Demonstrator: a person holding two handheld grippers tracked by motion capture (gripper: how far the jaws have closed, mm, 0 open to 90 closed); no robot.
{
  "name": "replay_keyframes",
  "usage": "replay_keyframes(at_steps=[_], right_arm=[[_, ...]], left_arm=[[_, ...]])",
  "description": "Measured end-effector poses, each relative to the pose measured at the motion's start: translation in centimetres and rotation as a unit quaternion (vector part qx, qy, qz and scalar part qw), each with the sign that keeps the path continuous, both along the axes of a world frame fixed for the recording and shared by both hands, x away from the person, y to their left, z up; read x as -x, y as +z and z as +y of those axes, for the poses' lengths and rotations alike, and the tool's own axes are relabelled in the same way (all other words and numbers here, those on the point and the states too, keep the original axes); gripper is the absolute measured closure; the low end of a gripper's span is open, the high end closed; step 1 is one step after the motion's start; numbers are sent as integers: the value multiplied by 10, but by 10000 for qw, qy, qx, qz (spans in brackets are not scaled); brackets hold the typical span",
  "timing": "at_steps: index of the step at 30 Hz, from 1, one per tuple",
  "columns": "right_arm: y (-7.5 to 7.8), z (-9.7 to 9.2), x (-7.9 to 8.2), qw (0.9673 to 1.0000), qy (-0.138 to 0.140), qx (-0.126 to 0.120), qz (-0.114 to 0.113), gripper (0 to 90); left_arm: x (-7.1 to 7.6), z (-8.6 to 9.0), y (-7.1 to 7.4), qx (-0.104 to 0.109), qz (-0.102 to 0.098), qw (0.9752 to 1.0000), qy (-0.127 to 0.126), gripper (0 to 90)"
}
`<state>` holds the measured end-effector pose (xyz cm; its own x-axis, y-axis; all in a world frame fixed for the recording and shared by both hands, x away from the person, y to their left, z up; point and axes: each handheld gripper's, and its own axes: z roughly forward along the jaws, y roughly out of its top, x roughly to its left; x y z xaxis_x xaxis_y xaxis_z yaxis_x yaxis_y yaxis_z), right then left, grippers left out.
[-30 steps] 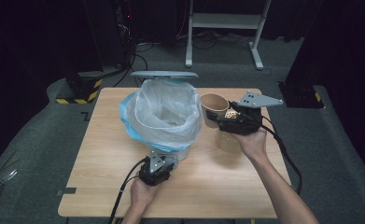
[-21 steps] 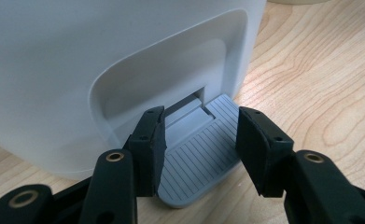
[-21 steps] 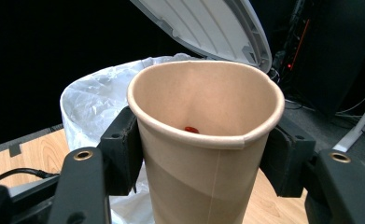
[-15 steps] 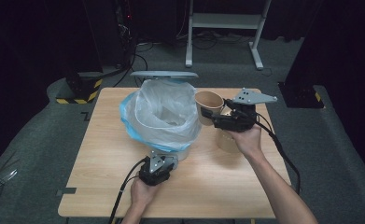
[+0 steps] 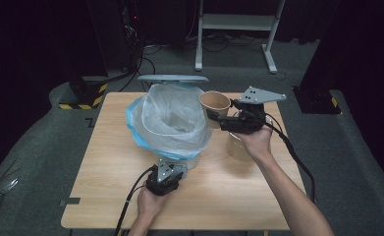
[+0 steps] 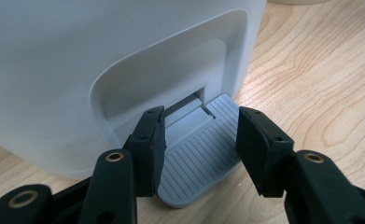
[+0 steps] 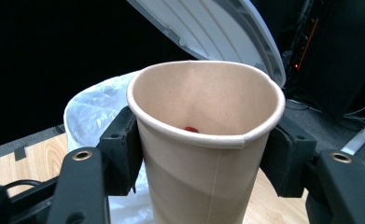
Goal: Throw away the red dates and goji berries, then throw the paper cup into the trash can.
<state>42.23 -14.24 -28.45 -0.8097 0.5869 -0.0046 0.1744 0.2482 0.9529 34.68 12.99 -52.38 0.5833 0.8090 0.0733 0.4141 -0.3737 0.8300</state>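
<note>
I hold a brown paper cup (image 7: 203, 140) clamped between the jaws of my right gripper (image 5: 229, 120), lifted above the table and just beside the rim of a small white pedal bin (image 6: 77, 70) lined with a clear plastic bag (image 5: 172, 123). In the right gripper view something small and red (image 7: 191, 129) lies at the bottom of the cup, and the cup's rim is bent to a slight point where the jaws squeeze it. My left gripper (image 5: 166, 178) rests low at the front of the bin, its jaws part open either side of the grey foot pedal (image 6: 196, 158); whether they press it down I cannot tell, but the lid (image 5: 172, 78) stands raised behind the bag. My worry is that a harder squeeze would crumple the cup or let it slip, that tipping too early would spill the contents on the wooden table (image 5: 106, 196), and that easing off the pedal would drop the lid onto the cup. A second cup (image 5: 238, 146) stands under my right hand, close enough to knock. There is open room above the bag's mouth; the table's right edge lies near my forearm.
</note>
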Motion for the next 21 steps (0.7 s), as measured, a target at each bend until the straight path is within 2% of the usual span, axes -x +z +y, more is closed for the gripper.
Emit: replay_keyframes(at_steps=[6, 11, 21], right_arm=[[0, 4, -4, 10000, 38, -56, 68, 390], [2, 5, -4, 10000, 61, 26, 60, 390], [2, 8, -9, 9997, 108, -167, 143, 387]], left_arm=[[0, 1, 0, -34, -25, 10000, 0, 524], [0, 0, 0, -19, -13, 10000, -14, 524], [0, 1, 0, -47, -28, 10000, 3, 521]])
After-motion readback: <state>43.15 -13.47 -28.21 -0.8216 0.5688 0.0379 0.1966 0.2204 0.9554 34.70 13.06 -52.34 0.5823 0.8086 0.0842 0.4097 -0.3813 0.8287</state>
